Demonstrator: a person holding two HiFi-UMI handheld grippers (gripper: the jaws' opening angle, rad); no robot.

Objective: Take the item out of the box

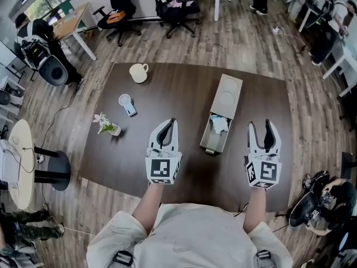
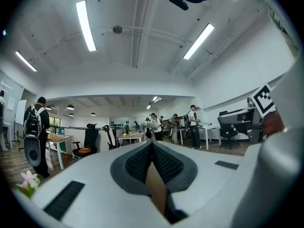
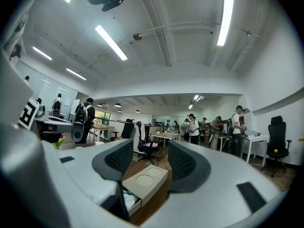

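Box [image 1: 221,113] centre frame on worktop [image 1: 167,88], slid open — pale item [image 1: 219,124] in lower end; left tongs [image 1: 170,124] closed, empty; right tongs [image 1: 260,126] spread, empty. Risk: unbraced box drags along if item snags.

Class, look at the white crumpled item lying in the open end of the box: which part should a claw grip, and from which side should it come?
Probably the white item's raised, bunched middle, approached from straight above. The walls of the box fence its sides, so only the top is exposed. The right claw is open and stands beside it.
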